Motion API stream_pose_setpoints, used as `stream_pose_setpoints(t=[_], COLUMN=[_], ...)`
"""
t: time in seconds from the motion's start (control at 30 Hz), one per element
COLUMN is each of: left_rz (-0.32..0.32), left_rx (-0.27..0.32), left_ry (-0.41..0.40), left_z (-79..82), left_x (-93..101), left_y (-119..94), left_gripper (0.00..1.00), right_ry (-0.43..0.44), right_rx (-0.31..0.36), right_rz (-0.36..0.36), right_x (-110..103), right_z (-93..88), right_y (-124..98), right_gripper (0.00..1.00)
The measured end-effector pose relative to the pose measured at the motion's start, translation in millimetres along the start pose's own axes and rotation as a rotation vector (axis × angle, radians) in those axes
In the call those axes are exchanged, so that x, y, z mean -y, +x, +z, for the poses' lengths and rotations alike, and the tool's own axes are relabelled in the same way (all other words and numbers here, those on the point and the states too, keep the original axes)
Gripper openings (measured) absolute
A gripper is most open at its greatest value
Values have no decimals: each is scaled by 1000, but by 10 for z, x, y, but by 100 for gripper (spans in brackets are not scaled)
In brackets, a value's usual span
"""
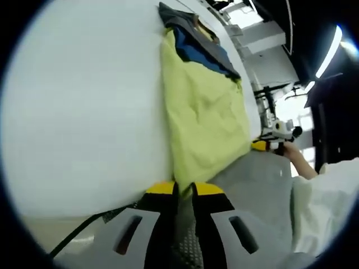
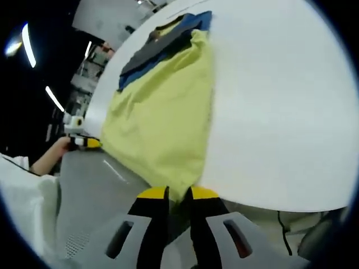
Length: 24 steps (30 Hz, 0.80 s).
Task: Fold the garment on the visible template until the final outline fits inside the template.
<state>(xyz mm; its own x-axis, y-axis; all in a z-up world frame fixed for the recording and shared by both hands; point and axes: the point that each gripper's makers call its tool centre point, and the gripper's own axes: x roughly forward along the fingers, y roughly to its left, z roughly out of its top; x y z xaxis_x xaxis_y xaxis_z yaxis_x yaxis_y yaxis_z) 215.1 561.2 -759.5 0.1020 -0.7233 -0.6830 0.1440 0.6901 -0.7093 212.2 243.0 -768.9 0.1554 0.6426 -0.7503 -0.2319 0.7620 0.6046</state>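
A yellow-green garment (image 1: 205,120) with a blue and dark grey part (image 1: 196,42) at its far end lies on the white table (image 1: 84,112). My left gripper (image 1: 184,189) is shut on the garment's near edge, where grey mesh fabric (image 1: 255,188) hangs toward me. At the other near corner, my right gripper (image 1: 263,144) pinches the same edge. From its own view, the right gripper (image 2: 178,195) is shut on the yellow garment (image 2: 160,120), and the left gripper (image 2: 84,140) holds the far corner. I cannot make out a template outline.
A person's hand (image 1: 297,159) and white sleeve (image 1: 328,202) are beside the grey fabric (image 2: 90,190). The table (image 2: 280,112) stretches wide and bare beside the garment. Dark room with strip lights (image 2: 28,36) and equipment lies beyond the table's far end.
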Motion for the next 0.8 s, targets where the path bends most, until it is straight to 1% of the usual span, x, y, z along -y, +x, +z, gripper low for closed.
stream_pose_setpoints(t=[0.13,0.2,0.27,0.47,0.57,0.6,0.7,0.8], left_rz=[2,12,12,12,-6,-9,-43,-71], left_rx=[0,-2,2,9,20,23,46,67], left_ry=[-20,-27,-42,-54,-80,-83,-110,-123], left_z=[-1,-8,-7,1,16,19,48,72], left_x=[-12,-28,-30,-18,25,32,98,161], left_y=[2,0,-1,-21,-58,-66,-130,-176], left_gripper=[4,0,0,0,0,0,0,0], right_ry=[10,13,13,25,91,97,140,161], right_rx=[2,5,7,8,14,17,50,82], right_rz=[-18,-21,-22,-26,-22,-20,8,22], right_x=[37,45,48,44,37,34,-7,-28], right_z=[-5,-5,-6,-14,-7,-4,40,84], right_y=[1,1,3,6,-18,-23,-85,-164], right_gripper=[8,7,6,4,4,4,3,3])
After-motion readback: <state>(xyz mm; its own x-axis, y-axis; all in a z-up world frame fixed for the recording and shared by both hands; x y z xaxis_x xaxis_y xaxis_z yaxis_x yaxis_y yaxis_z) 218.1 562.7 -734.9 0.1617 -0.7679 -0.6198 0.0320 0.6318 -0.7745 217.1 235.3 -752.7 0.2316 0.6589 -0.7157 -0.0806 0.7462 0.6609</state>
